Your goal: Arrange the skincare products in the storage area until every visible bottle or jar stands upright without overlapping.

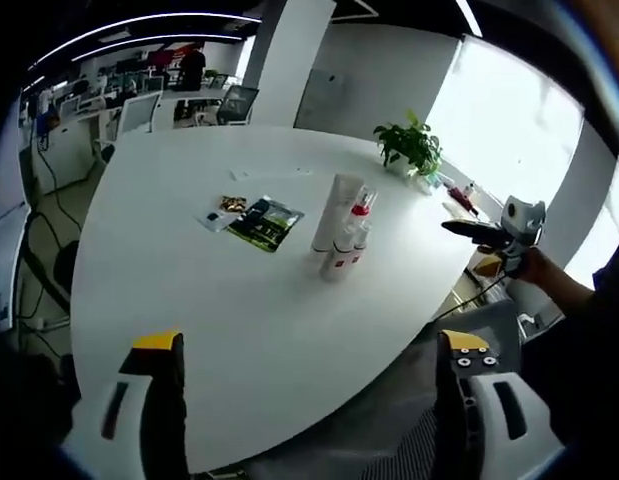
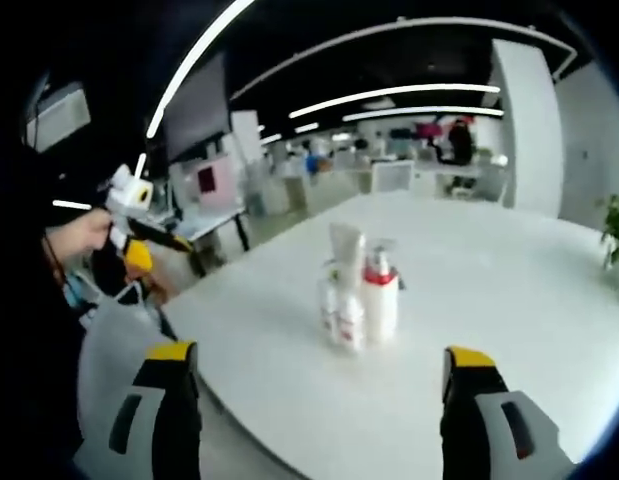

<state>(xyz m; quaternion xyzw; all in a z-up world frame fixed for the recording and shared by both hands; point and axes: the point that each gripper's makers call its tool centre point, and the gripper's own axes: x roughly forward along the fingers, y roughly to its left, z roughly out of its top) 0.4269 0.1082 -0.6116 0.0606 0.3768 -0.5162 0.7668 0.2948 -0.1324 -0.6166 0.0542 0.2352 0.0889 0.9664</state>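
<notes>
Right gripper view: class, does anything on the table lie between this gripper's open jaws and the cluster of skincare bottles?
Nothing visible does. Bare white table lies between the right gripper and the skincare bottles, which stand upright close together. The jaws are spread wide and hold nothing.

bottles (image 1: 341, 240) clustered upright on table (image 1: 239, 300)

No legible text on bottles (image 1: 341, 238) or packets (image 1: 266, 222).
</notes>
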